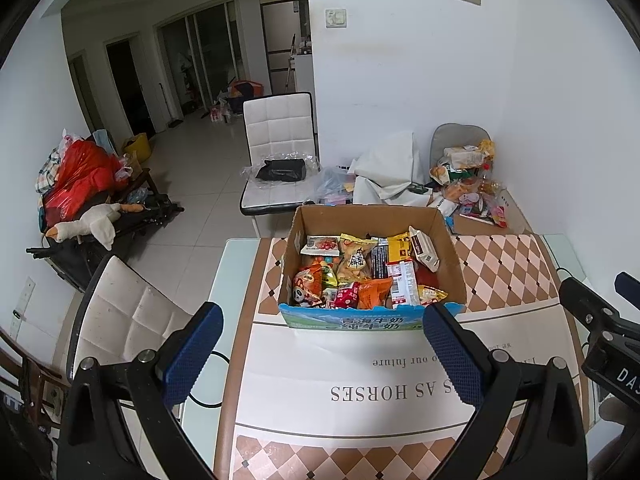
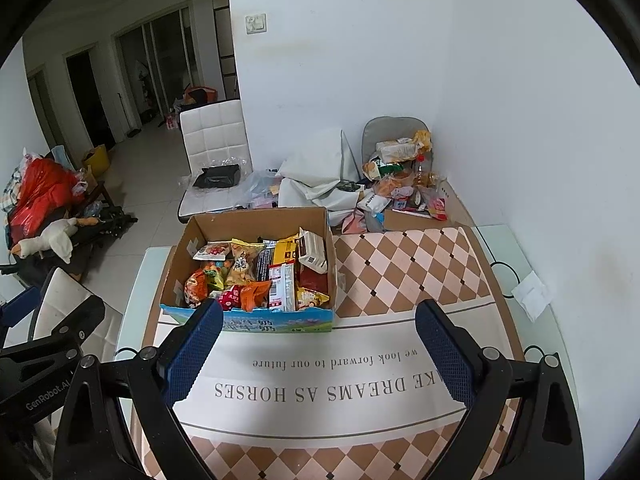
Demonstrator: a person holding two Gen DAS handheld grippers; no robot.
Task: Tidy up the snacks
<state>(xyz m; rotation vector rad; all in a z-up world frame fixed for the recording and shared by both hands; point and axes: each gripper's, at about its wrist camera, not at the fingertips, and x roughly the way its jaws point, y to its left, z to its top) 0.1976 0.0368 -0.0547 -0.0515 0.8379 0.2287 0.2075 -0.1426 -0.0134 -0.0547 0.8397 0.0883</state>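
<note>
The snack packets (image 1: 360,276) lie heaped in an open cardboard box (image 1: 454,264) that stands on the bench (image 1: 508,268), on its patterned cloth, with nothing loose on the cloth around it. The box's long axis runs away from both cameras, its printed blue short wall facing them.

From the left gripper (image 1: 322,354) the box sits straight ahead, centred between the jaws and just beyond them. From the right gripper (image 2: 318,352) it lies ahead and to the left, nearer the left jaw. So the left gripper looks the better lined up, though both hang at about the same reach.

Both pairs of jaws stand wide apart and hold nothing.

Packets all boxed fits either a sorting finished or a jumble waiting to be sorted; the pictures do not settle which.
</note>
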